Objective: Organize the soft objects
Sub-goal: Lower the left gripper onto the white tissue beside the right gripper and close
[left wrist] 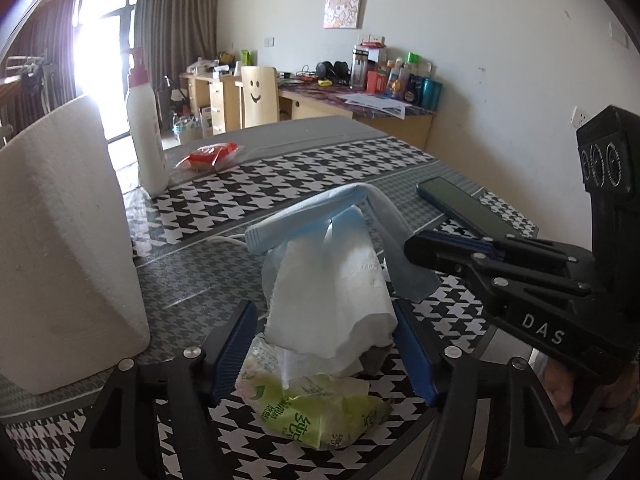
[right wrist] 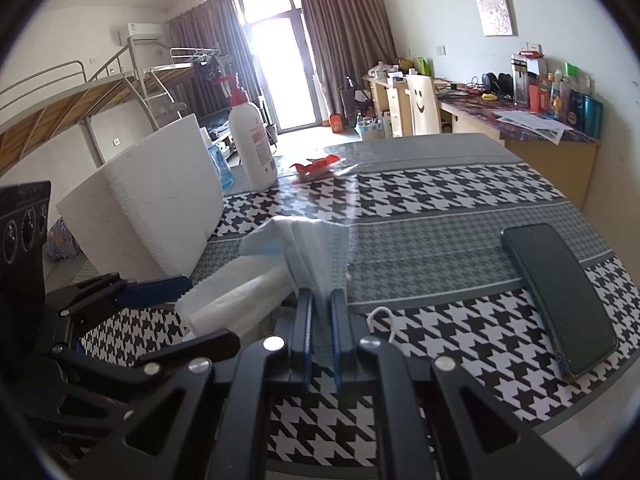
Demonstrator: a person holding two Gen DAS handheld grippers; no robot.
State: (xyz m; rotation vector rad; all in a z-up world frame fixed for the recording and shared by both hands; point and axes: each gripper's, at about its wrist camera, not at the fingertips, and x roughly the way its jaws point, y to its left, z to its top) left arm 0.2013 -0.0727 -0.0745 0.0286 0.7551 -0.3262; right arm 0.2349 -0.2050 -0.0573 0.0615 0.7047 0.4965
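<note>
Our left gripper (left wrist: 326,344) stands partly open around a white tissue (left wrist: 328,300) that sticks up from a green tissue pack (left wrist: 316,412) on the table (left wrist: 280,184); its blue fingers (left wrist: 232,348) sit on either side of the tissue, and we cannot tell whether the pads press it yet. Our right gripper (right wrist: 320,320) is clenched on a light blue face mask (right wrist: 308,252), whose folded body fans out ahead of the tips, lifted over the tissue, while one white ear loop (right wrist: 384,320) lies on the houndstooth cloth beside it. Further out we see a dark phone (right wrist: 560,300) lying flat to the right, a white foam block (left wrist: 68,240) to the left, a white pump bottle (left wrist: 146,132) behind it, and a red packet (left wrist: 208,156) near the far edge.
</note>
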